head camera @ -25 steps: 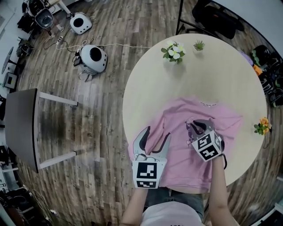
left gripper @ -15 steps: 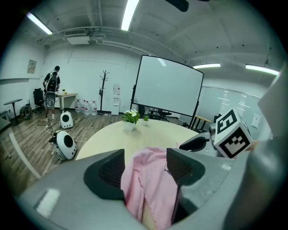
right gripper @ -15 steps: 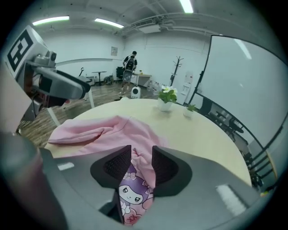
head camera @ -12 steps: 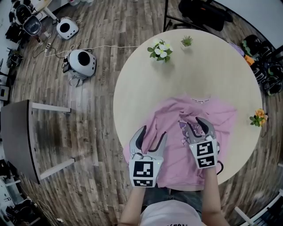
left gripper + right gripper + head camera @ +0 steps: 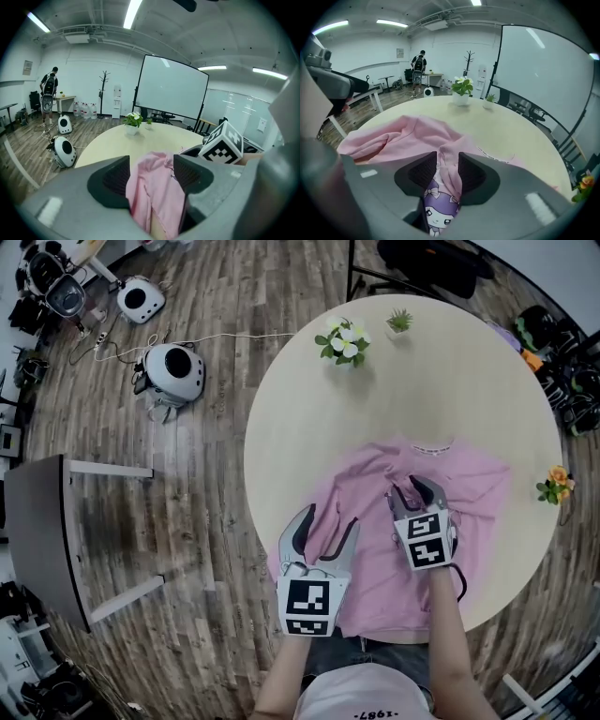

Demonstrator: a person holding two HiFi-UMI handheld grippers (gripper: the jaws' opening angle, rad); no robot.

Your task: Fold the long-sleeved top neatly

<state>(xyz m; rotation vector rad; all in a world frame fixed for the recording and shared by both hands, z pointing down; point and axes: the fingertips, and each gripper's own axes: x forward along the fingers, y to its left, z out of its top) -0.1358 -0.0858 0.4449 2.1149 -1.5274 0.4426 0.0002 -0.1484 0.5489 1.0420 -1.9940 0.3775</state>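
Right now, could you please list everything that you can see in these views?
long-sleeved top: one, pink, cartoon print, spread on the table's near side
round table: one, pale wood, centre
flower pot: one, white blooms, table's far edge
small plant: one, green, beside the flower pot
orange flowers: one bunch, table's right edge
round devices: two, white, on the floor at far left
grey table: one, on the floor at left
person: one, dark clothes, far across the room
left gripper: jaws apart, pink cloth between them
right gripper: jaws closed on a fold of the top
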